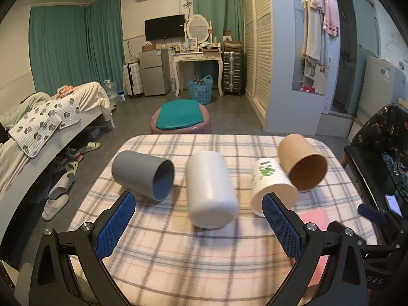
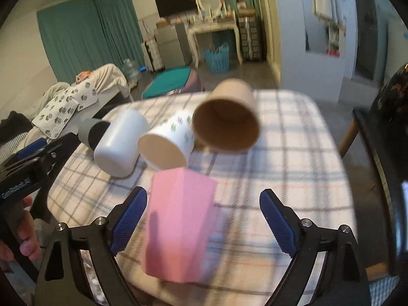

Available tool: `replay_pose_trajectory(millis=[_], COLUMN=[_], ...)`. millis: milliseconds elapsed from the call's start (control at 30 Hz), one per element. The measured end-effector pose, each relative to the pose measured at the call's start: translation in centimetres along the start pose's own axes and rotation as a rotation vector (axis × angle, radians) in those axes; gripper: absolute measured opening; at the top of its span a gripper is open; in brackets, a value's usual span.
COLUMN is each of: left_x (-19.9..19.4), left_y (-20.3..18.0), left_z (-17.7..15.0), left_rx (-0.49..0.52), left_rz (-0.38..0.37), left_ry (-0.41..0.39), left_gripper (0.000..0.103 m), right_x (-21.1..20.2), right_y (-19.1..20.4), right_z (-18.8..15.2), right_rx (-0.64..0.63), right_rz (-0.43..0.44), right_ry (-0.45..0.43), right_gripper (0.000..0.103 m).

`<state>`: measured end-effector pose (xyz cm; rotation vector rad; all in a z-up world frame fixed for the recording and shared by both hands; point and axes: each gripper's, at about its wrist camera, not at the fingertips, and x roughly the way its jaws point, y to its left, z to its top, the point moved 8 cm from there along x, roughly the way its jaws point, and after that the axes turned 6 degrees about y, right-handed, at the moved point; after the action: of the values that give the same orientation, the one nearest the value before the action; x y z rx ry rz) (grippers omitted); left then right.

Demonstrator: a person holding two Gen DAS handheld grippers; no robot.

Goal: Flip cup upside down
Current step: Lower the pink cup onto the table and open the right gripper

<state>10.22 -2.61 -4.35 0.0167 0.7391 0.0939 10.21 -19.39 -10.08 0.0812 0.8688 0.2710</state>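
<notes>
Several cups lie on their sides on a plaid tablecloth (image 1: 178,250): a grey cup (image 1: 142,174), a white cup (image 1: 209,191), a white printed cup (image 1: 270,186) and a brown paper cup (image 1: 302,165). A pink faceted cup (image 2: 178,224) stands upside down near the front edge, between the fingers of my open right gripper (image 2: 204,219), which does not touch it. My left gripper (image 1: 199,219) is open and empty, just short of the white cup. The right wrist view also shows the white cup (image 2: 119,145), printed cup (image 2: 168,142) and brown cup (image 2: 227,122).
A bed (image 1: 43,127) with shoes under it stands to the left. A pink stool with a teal cushion (image 1: 181,117) stands beyond the table. A dark chair (image 1: 382,158) with a phone (image 1: 394,205) is to the right.
</notes>
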Motion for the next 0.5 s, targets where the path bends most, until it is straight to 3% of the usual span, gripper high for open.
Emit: replay_pose_trajectory(millis=[233, 500], left_x=[-1.5, -1.2], left_y=[-3.6, -7.4], left_z=[-1.1, -3.7], left_rx=[0.032, 0.047], left_rz=[-0.024, -0.101], left_ry=[-0.023, 0.007], left_gripper=[0.103, 0.103], right_x=[-4.4, -5.4], right_y=[-3.6, -7.2], right_z=[-0.2, -2.1], right_rx=[-0.005, 0.044], right_rz=[-0.08, -0.114], right_ry=[-0.121, -0.121], right_gripper=[0.091, 0.091])
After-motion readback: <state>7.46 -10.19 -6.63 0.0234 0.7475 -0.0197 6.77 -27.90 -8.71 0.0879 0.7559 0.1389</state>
